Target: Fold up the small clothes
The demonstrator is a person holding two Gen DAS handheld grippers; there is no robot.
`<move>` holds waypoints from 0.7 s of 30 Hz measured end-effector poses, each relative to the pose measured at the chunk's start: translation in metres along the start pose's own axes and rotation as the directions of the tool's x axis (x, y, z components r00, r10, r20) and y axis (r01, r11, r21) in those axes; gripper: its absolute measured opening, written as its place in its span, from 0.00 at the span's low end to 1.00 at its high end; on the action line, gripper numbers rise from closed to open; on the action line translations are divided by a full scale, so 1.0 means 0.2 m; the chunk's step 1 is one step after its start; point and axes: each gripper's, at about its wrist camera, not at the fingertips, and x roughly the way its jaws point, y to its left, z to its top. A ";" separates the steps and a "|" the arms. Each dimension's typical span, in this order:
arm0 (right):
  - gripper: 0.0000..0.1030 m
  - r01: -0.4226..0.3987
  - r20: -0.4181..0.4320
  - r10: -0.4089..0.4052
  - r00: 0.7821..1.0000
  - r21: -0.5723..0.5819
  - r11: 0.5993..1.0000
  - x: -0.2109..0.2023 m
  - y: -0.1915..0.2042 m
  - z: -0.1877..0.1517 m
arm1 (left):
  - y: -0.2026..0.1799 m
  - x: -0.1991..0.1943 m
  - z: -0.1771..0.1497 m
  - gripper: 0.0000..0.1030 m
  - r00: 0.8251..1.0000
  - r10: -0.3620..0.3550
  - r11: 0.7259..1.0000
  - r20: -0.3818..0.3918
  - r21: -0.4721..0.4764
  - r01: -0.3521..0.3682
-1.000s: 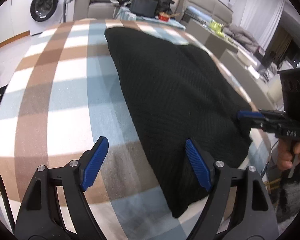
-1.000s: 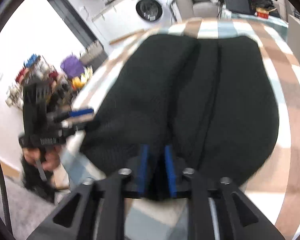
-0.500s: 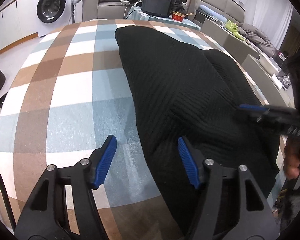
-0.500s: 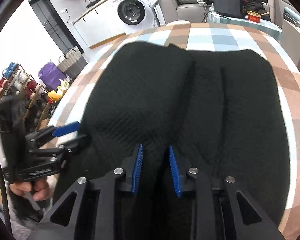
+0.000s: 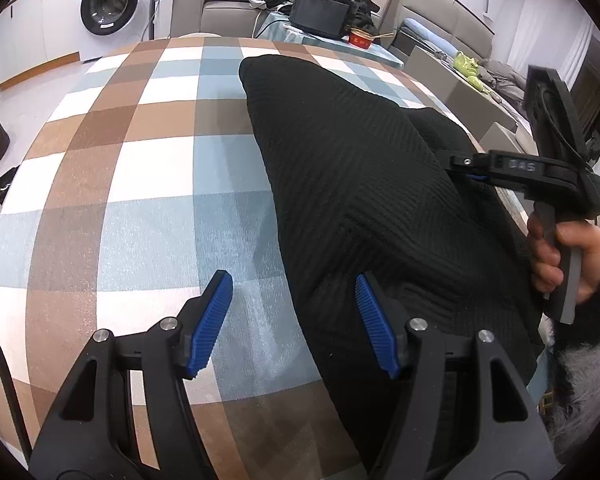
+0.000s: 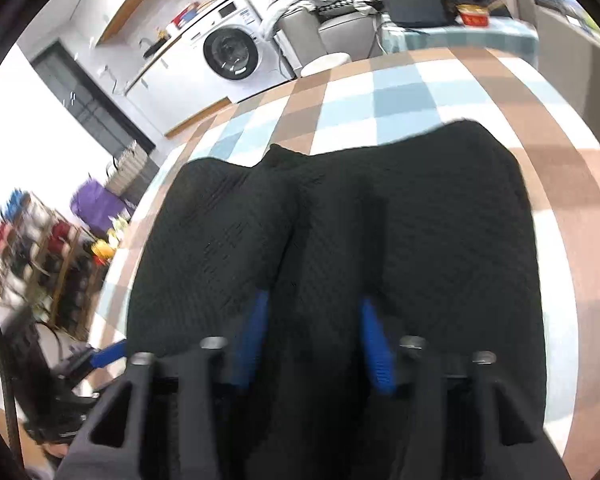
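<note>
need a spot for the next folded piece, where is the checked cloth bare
Bare: the wide stretch of checked cloth left of the black knit garment, towards the washing machine, and the strip beyond the garment's far edge. Crowded: the garment's side, where the right gripper works.

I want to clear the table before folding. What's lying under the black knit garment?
Around the black knit garment only the checked tablecloth shows, running beneath its edges. Whatever lies under its middle is covered and cannot be seen.

one black garment (image 5: pixel 360 184), two hand-held grippers, left (image 5: pixel 294 322) and right (image 6: pixel 312 340), one checked counter (image 5: pixel 140 184), one washing machine (image 5: pixel 110 6).
</note>
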 end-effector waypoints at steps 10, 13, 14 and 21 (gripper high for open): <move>0.10 0.098 0.017 -0.098 0.995 -0.022 0.995 -0.01 0.00 0.06 | 0.02 -0.01 0.01 0.60 1.000 0.000 1.000 0.004 -0.015 0.000; 0.31 0.002 -0.073 0.001 0.997 0.040 0.999 -0.04 -0.07 -0.02 | 0.02 -0.02 -0.01 0.60 1.000 0.000 1.000 0.003 -0.018 0.000; 0.38 -0.014 -0.067 0.015 0.998 0.026 1.000 -0.10 -0.07 -0.08 | 0.03 -0.01 -0.01 0.61 1.000 -0.005 1.000 0.001 -0.027 0.005; 0.56 0.092 0.015 -0.092 0.996 0.015 0.996 -0.43 -0.12 -0.38 | 0.00 0.05 0.03 0.61 0.996 -0.090 0.994 -0.018 -0.061 0.088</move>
